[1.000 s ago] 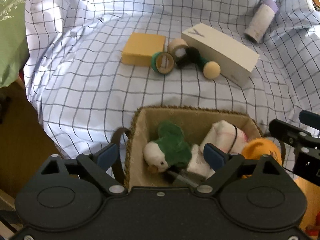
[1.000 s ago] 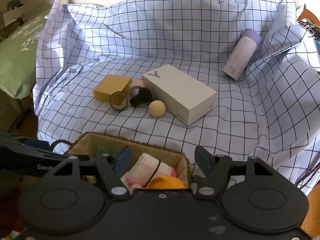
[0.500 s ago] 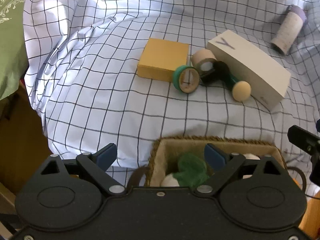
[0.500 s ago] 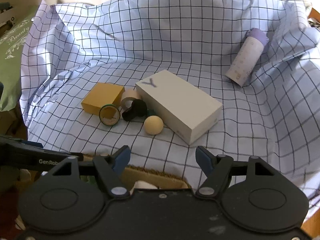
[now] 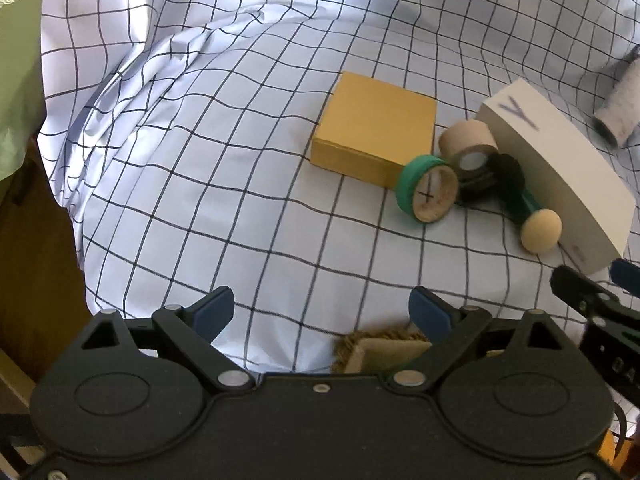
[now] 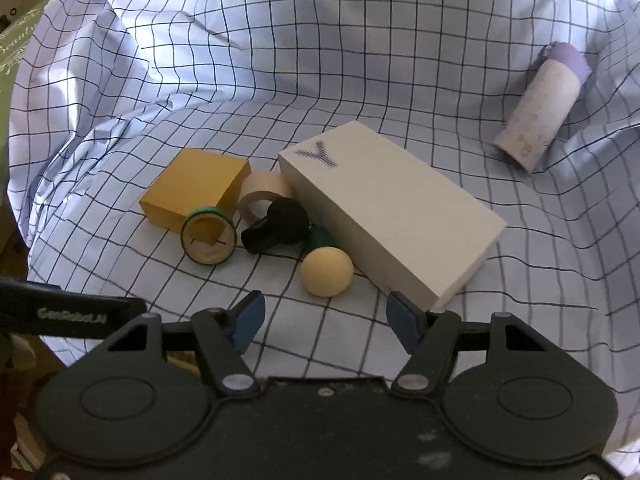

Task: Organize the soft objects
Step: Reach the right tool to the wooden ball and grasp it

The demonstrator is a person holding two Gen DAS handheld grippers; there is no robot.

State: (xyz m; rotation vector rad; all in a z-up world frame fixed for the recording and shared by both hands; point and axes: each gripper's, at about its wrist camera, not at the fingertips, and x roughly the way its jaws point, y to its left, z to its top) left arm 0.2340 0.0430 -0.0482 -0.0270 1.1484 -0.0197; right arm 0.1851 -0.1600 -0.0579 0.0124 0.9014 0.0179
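So the whole surface is covered by a wrinkly white checked cloth. Sitting on it in a cluster: a yellow box, a green-rimmed tape roll, a beige tape roll, a black thing, a cream ball and a long white box. A purple-capped bottle lies well apart toward the right edge. A woven basket sits at the near edge.

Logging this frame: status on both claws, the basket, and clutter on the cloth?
Left claw open, empty. Right claw open, empty, just been closing. Basket barely visible under left claw. Ahead: yellow box, white box, tape rolls.
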